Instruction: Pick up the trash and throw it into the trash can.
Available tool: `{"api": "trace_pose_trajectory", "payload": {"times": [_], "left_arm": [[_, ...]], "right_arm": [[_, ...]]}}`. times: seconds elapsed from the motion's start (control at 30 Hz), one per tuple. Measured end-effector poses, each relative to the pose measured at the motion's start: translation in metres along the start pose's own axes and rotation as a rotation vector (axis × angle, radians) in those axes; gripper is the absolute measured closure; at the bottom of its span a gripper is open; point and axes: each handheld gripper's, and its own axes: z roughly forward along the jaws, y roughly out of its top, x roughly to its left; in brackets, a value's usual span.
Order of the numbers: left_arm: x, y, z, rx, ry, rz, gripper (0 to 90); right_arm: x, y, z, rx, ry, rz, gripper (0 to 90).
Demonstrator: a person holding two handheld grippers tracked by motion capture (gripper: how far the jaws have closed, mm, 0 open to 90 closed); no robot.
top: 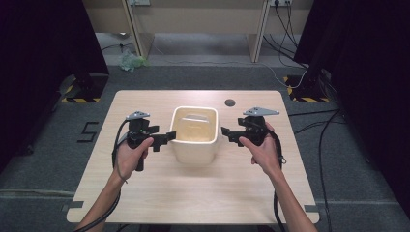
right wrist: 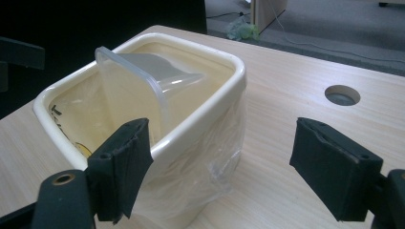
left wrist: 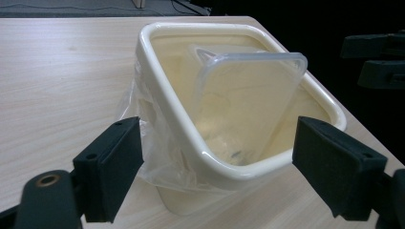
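While the bin [top: 194, 137] sits mid-table with a clear lid [left wrist: 246, 95] leaning inside, both the left gripper [top: 163, 139] and right gripper [top: 228, 134] stand released at its sides, gripping nothing. Its plastic liner [right wrist: 210, 148] hangs outside the rim; any tucking or lifting seems left.

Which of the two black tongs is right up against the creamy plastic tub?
The left tongs, on the tub's left. Their tips meet the cream rectangular plastic tub at its rim, while the right tongs have bare table between.
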Motion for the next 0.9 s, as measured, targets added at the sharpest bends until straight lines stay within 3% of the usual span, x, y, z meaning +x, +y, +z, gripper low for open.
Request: {"api": "trace_pose_trajectory", "payload": {"times": [0.47, 0.9], "left_arm": [[-0.012, -0.016, -0.004, 0.003, -0.041, 0.029, 16.6], [-0.009, -0.035, -0.007, 0.003, -0.058, 0.025, 16.7]], "right_arm": [[-0.004, -0.017, -0.012, -0.010, 0.006, 0.012, 20.9], [0.001, -0.035, -0.014, -0.001, 0.023, 0.009, 20.5]]}}
